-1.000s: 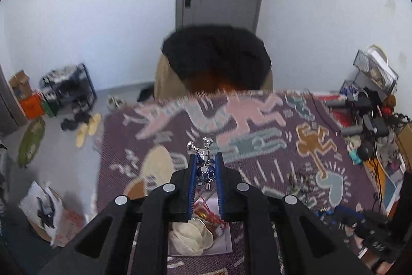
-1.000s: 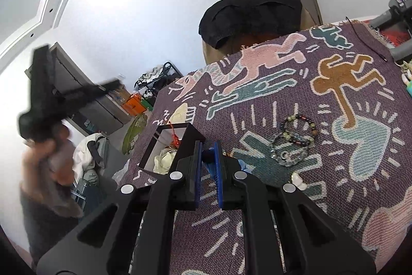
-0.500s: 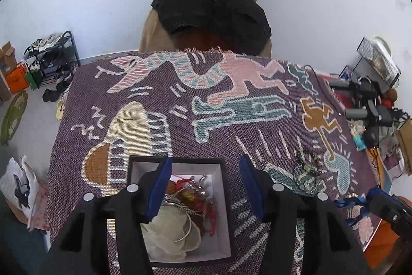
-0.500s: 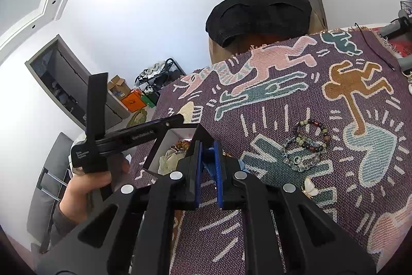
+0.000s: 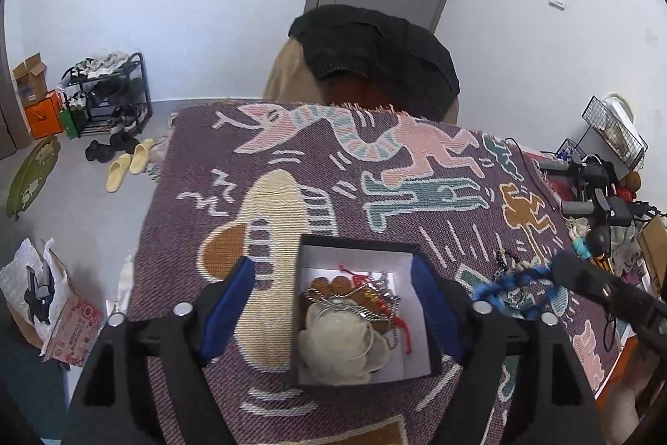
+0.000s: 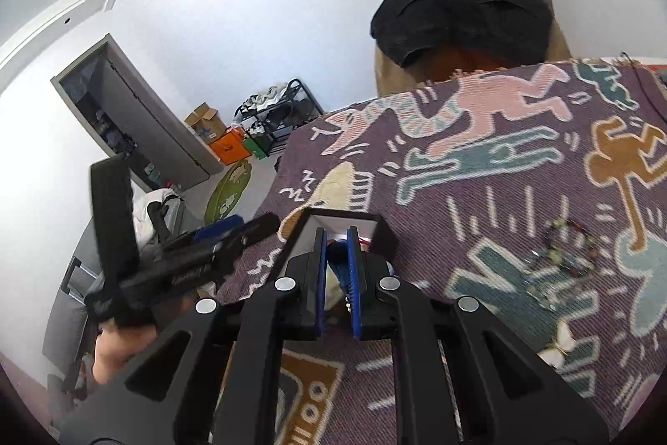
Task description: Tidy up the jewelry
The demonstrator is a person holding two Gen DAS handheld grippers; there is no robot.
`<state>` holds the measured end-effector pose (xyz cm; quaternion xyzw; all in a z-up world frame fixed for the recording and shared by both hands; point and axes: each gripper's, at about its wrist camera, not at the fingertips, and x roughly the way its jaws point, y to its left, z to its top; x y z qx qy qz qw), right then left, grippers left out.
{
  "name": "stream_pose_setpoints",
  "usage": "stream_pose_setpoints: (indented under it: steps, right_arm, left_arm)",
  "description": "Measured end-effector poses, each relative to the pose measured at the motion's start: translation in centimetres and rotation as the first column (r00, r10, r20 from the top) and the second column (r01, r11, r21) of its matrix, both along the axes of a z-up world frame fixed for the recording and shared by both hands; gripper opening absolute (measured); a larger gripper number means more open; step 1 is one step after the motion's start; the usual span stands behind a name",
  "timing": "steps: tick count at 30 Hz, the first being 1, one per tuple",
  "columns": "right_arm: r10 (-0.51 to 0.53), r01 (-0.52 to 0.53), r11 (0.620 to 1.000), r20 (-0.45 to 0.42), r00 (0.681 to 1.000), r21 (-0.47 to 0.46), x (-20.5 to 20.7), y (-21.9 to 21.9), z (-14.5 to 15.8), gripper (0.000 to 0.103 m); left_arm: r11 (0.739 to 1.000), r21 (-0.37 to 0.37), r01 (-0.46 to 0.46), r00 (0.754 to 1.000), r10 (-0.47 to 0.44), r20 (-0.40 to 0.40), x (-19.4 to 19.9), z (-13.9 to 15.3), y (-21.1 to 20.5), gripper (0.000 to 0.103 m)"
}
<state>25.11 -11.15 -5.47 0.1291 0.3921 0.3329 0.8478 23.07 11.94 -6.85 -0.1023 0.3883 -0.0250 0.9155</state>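
Left wrist view is looking down into the black box (image 5: 358, 249) with the white lining, which is sitting on the patterned blanket (image 5: 417, 161) covering the surface. The left claw (image 5: 333, 311) is hanging over the box with its jaws opening wide — nothing between them, one blue pad on each side of the box. Inside the box a pile is already building up: pale shell-like pieces (image 5: 337, 345), a silver chain (image 5: 354, 305), something with red cord (image 5: 367, 286) and a couple of brown bits.

The right claw (image 6: 337, 278) is squeezed nearly closed on a blue beaded strand (image 5: 517, 280), which is showing as a blurry blue loop dangling just right of the box in the left wrist view. In the right wrist view it's only a blue bit wedged between the pads, with the box right behind them.

Progress-wise I'd say we're somewhere past the middle. Still lying out on the blanket: a cluster of beaded bracelets (image 6: 562, 257) and a small white butterfly-shaped piece (image 6: 556, 345), both well apart from the box. So the blue strand looks like the next thing going in, then those.

Writing: there's some white print on the left claw's body in the right wrist view, but it's too blurred to read. Nothing else legible.
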Motion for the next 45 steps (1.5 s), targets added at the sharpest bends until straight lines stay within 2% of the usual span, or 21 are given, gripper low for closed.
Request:
stream_pose_setpoints:
  steps: [5, 7, 9, 11, 13, 18, 22, 25, 27, 29, 36, 41, 45]
  right_arm:
    - [0.033, -0.032, 0.999, -0.020, 0.999, 0.020, 1.7, 3.0, -0.2, 0.011]
    - [0.054, -0.054, 0.999, -0.018, 0.998, 0.007, 2.2, 4.3, -0.5, 0.016]
    - [0.032, -0.032, 0.999, -0.017, 0.999, -0.041, 2.3, 5.0, -0.7, 0.063]
    - [0.006, -0.005, 1.000, 0.023, 1.000, -0.019, 1.6, 4.3, -0.6, 0.080]
    - [-0.010, 0.011, 1.000, 0.043, 0.999, -0.017, 1.2, 3.4, -0.6, 0.081]
    - [-0.067, 0.067, 0.998, 0.003, 0.998, -0.012, 0.9, 0.4, -1.6, 0.081]
    - [-0.116, 0.116, 0.993, -0.029, 0.993, -0.006, 0.6, -2.4, -2.6, 0.081]
    - [-0.146, 0.146, 0.989, -0.039, 0.988, 0.001, 0.1, -4.4, -3.0, 0.086]
    - [-0.164, 0.164, 0.986, -0.037, 0.986, 0.011, -0.3, -5.7, -3.0, 0.092]
    - [-0.183, 0.184, 0.983, -0.039, 0.982, 0.018, -0.5, -7.0, -3.2, 0.093]
    - [-0.246, 0.250, 0.968, -0.074, 0.966, 0.039, -1.0, -11.8, -3.9, 0.094]
    - [-0.284, 0.288, 0.957, -0.079, 0.955, 0.039, -1.8, -14.5, -4.3, 0.094]
    - [-0.311, 0.317, 0.947, -0.098, 0.945, 0.053, -2.1, -16.9, -4.9, 0.094]
  left_arm:
    - [1.000, 0.005, -0.013, 0.999, 0.012, 0.035, -1.6, 0.3, 1.1, 0.095]
    - [1.000, 0.012, -0.026, 0.999, 0.025, 0.042, -1.9, 0.3, 1.6, 0.095]
    - [0.999, 0.018, -0.041, 0.998, 0.040, 0.040, -2.1, 0.3, 2.0, 0.095]
    - [0.998, 0.016, -0.058, 0.998, 0.057, 0.041, -2.3, 0.3, 2.4, 0.095]
    - [0.998, 0.012, -0.066, 0.997, 0.066, 0.045, -2.5, 0.3, 2.7, 0.095]
    - [0.998, -0.005, -0.068, 0.995, 0.069, 0.066, -2.6, 0.8, 2.2, 0.095]
    - [0.998, 0.021, -0.052, 0.994, 0.049, 0.097, -2.5, 1.4, 0.2, 0.095]
    - [1.000, 0.026, -0.012, 0.994, 0.009, 0.105, -2.2, 1.6, -1.8, 0.095]
    - [0.999, 0.029, 0.020, 0.995, -0.023, 0.101, -2.0, 1.7, -3.2, 0.095]
    - [0.998, 0.042, 0.045, 0.994, -0.049, 0.100, -1.7, 1.7, -4.5, 0.095]
    - [0.994, 0.063, 0.092, 0.990, -0.097, 0.099, -1.5, 2.0, -8.7, 0.095]
    - [0.989, 0.061, 0.135, 0.989, -0.138, 0.056, -1.0, 1.5, -11.5, 0.095]
    - [0.981, 0.093, 0.170, 0.984, -0.174, 0.041, -0.8, 1.2, -13.9, 0.095]
